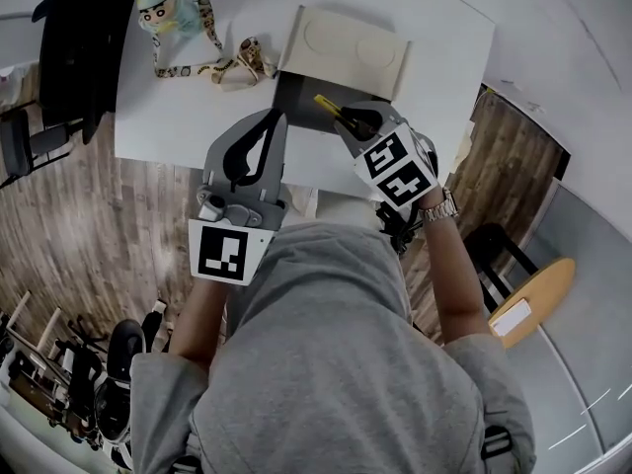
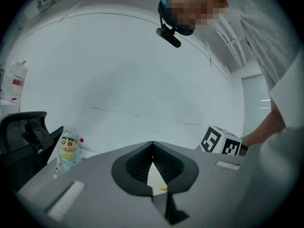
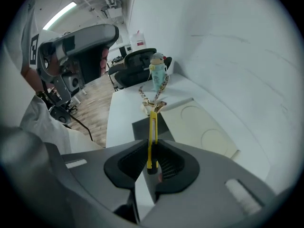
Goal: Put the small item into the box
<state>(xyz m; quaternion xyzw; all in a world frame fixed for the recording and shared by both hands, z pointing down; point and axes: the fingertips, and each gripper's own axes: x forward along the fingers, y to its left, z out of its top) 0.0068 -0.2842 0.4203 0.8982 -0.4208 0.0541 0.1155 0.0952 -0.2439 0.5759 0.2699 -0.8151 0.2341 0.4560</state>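
A slim yellow utility knife (image 1: 329, 106) (image 3: 152, 132) is pinched in my right gripper (image 1: 348, 118) (image 3: 151, 146), which is shut on its rear end. The blade end points out over the open box's dark grey tray (image 1: 301, 102) (image 3: 146, 126). The box's cream lid (image 1: 346, 45) (image 3: 202, 129) lies folded back beyond the tray. My left gripper (image 1: 276, 118) (image 2: 152, 145) hovers just left of the box at the table's near edge, jaws shut with nothing between them.
On the white table (image 1: 188, 117), a cartoon figure toy (image 1: 163, 10) (image 2: 69, 148) (image 3: 157, 72) with a patterned lanyard (image 1: 212, 65) (image 3: 151, 96) lies left of the box. A black office chair (image 1: 74, 47) (image 3: 135, 65) stands at the table's left end. Wooden floor lies beside the table.
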